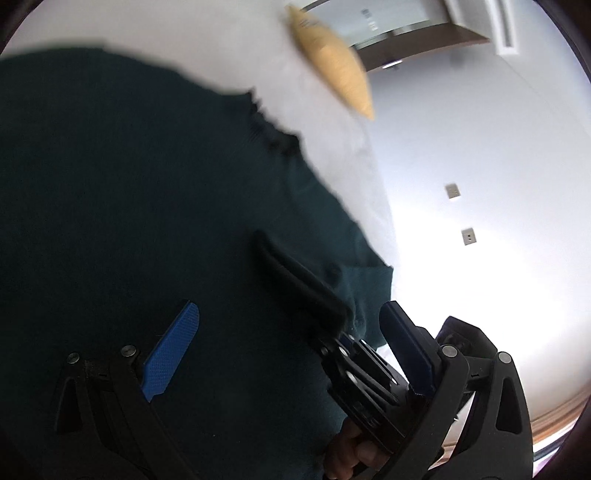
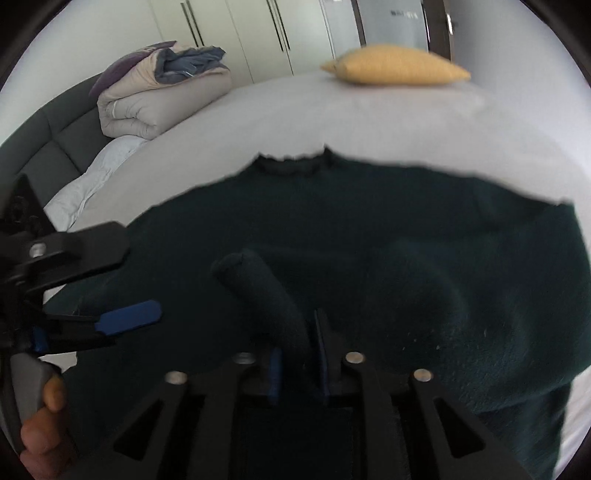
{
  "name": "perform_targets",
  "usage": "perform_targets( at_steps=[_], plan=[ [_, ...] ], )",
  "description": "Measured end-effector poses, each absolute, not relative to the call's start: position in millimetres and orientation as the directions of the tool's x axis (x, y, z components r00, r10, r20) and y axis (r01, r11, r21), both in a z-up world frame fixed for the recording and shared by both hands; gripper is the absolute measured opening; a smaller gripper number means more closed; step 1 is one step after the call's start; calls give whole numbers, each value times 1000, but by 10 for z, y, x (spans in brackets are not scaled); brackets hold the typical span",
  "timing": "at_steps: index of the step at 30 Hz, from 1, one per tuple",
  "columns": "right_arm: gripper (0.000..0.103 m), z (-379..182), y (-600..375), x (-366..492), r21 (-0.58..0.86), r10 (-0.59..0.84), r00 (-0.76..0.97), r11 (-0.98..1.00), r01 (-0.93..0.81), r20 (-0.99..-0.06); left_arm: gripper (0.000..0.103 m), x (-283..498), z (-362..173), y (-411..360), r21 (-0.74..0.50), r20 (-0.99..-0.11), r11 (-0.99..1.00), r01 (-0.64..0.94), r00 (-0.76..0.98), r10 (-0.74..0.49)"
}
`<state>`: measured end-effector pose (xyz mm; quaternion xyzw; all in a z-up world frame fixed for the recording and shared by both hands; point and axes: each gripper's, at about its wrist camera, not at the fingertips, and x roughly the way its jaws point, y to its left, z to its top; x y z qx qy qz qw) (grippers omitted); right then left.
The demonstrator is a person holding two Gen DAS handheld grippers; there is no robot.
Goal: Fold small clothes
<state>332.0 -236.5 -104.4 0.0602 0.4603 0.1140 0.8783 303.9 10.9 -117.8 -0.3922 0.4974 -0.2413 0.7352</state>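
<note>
A dark green knitted sweater [image 2: 369, 229] lies spread on the white bed [image 2: 295, 110], collar toward the far side; it also fills the left wrist view [image 1: 129, 184]. My right gripper [image 2: 297, 354] is shut on a bunched fold of the sweater [image 2: 266, 291] that sticks up between its blue pads. My left gripper [image 1: 288, 343] is open, its blue pads [image 1: 171, 350] wide apart over the sweater near its edge. In the right wrist view the left gripper [image 2: 122, 317] shows at the left. The right gripper's black frame [image 1: 314, 295] shows between the left fingers.
A yellow pillow [image 2: 395, 68] lies at the far side of the bed, also in the left wrist view [image 1: 332, 62]. A folded duvet with clothes [image 2: 162, 88] sits at the far left by the dark headboard [image 2: 48, 129]. White wardrobe doors [image 2: 240, 33] stand behind.
</note>
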Motion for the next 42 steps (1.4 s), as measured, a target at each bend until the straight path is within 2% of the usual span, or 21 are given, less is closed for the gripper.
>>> perform_targets(
  at_steps=[3, 5, 12, 13, 15, 16, 17, 18, 20, 21, 26, 29, 31, 37, 42],
  plan=[
    [62, -999, -2475, 3155, 303, 321, 571, 944, -131, -755, 99, 3127, -1247, -2, -818, -550, 574, -46, 357, -755],
    [65, -1032, -2527, 2834, 327, 326, 600, 938, -111, -731, 99, 3200, -1246, -90, -814, -559, 579, -49, 340, -757],
    [65, -1153, -3100, 2403, 513, 380, 617, 857, 46, -689, 99, 3287, -1274, -389, -787, -592, 616, -33, 321, -739],
    [65, -1197, -3170, 2373, 531, 384, 616, 845, 67, -688, 95, 3289, -1290, -394, -780, -600, 624, -30, 316, -735],
    [65, -1262, -3277, 2341, 586, 413, 627, 806, 87, -660, 82, 3235, -1263, -504, -756, -627, 654, -14, 301, -719],
    [65, -1267, -3328, 2331, 610, 423, 634, 786, 98, -648, 66, 3222, -1286, -618, -743, -640, 669, -8, 298, -708],
    [65, -1261, -3369, 2320, 629, 434, 638, 770, 103, -636, 42, 3257, -1293, -662, -728, -658, 686, -9, 291, -694],
    [65, -1254, -3394, 2327, 645, 441, 644, 756, 108, -625, 30, 3248, -1337, -672, -719, -669, 695, -12, 286, -686],
    [65, -1254, -3450, 2334, 674, 453, 654, 729, 119, -606, 12, 3261, -1373, -670, -709, -678, 705, -21, 294, -674],
    [65, -1259, -3469, 2345, 685, 460, 654, 718, 124, -601, 7, 3237, -1351, -644, -714, -671, 700, -19, 305, -676],
    [66, -1251, -3602, 2449, 727, 467, 681, 672, 143, -565, 7, 3326, -1055, -334, -714, -629, 700, 9, 431, -647],
    [73, -1226, -3731, 2547, 738, 433, 712, 651, 177, -553, 6, 3363, -845, -80, -702, -607, 712, 15, 511, -609],
    [74, -1240, -3807, 2629, 751, 425, 723, 631, 195, -545, 6, 3360, -765, 89, -694, -603, 720, 16, 534, -593],
    [75, -1307, -4006, 2758, 828, 448, 753, 514, 225, -483, 6, 3410, -987, 647, -663, -655, 744, -89, 549, -518],
    [81, -1348, -4083, 2845, 897, 470, 790, 383, 220, -394, 6, 3398, -1182, 760, -644, -678, 758, -105, 538, -501]
  ],
)
